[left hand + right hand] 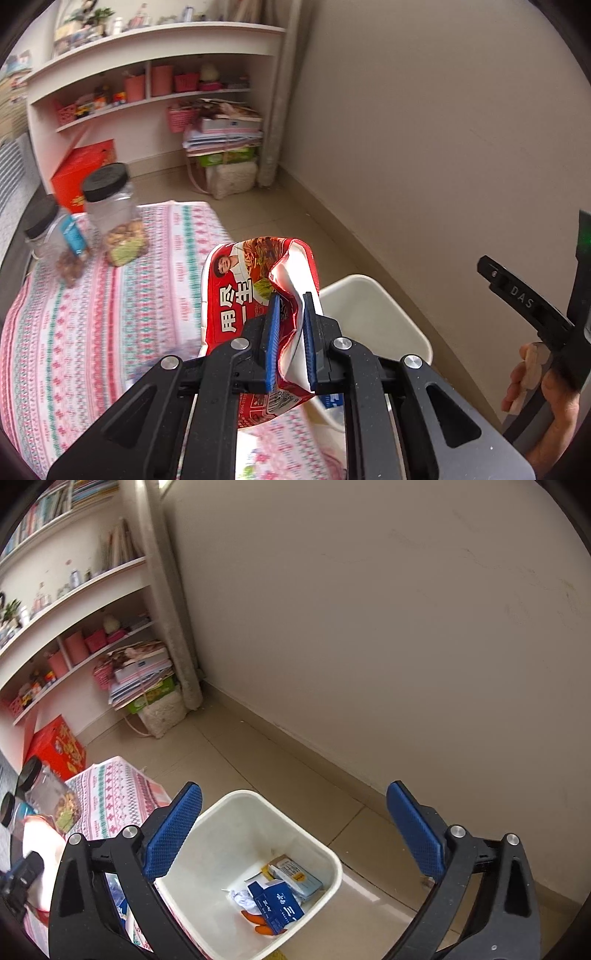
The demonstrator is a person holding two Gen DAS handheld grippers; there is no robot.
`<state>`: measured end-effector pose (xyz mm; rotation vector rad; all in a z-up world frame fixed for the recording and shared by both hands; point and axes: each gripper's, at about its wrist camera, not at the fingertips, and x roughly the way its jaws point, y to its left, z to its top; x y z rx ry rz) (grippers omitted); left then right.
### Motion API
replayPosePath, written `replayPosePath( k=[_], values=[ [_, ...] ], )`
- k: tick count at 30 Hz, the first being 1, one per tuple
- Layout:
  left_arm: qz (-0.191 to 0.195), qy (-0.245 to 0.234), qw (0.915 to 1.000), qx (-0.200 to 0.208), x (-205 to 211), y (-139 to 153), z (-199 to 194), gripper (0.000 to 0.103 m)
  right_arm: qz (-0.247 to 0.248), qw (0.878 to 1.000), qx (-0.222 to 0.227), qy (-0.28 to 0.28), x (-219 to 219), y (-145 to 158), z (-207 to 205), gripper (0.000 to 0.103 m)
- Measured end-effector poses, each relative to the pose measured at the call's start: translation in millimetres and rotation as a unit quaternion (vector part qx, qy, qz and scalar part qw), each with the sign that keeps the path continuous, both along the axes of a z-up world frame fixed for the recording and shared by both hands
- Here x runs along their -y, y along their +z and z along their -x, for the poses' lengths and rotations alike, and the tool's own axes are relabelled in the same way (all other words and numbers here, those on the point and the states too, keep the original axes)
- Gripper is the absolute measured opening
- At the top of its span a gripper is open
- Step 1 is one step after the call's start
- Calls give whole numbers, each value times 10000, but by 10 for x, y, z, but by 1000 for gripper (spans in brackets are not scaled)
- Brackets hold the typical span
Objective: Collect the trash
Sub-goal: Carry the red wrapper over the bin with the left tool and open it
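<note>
Left tongs [291, 325]: clamped on noodle wrapper [255, 280], tilted down | right tongs [291, 834]: apart over bin [236, 801]

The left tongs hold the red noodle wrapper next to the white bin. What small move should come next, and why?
Probably carry the left tongs a little further right, over the white bin's opening, then open them. They are shut on the red noodle wrapper, which hangs at the table edge, beside the bin rather than above it. The right tongs are open and empty above the bin.
</note>
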<state>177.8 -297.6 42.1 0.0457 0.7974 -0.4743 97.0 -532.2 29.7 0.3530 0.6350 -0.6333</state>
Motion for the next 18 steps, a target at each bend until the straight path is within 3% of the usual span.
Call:
replayPosePath(
  k=[15, 17, 18],
  values=[
    [45, -672, 9966, -476, 944, -228, 10, 13, -141, 9969, 158, -758, 438, 47, 300, 96],
    [38, -662, 9961, -577, 997, -262, -24, 23, -152, 9961, 177, -849, 484, 48, 329, 96],
    [65, -638, 9958, -654, 1014, -284, -43, 36, -151, 9956, 182, -904, 510, 48, 349, 96]
  ],
)
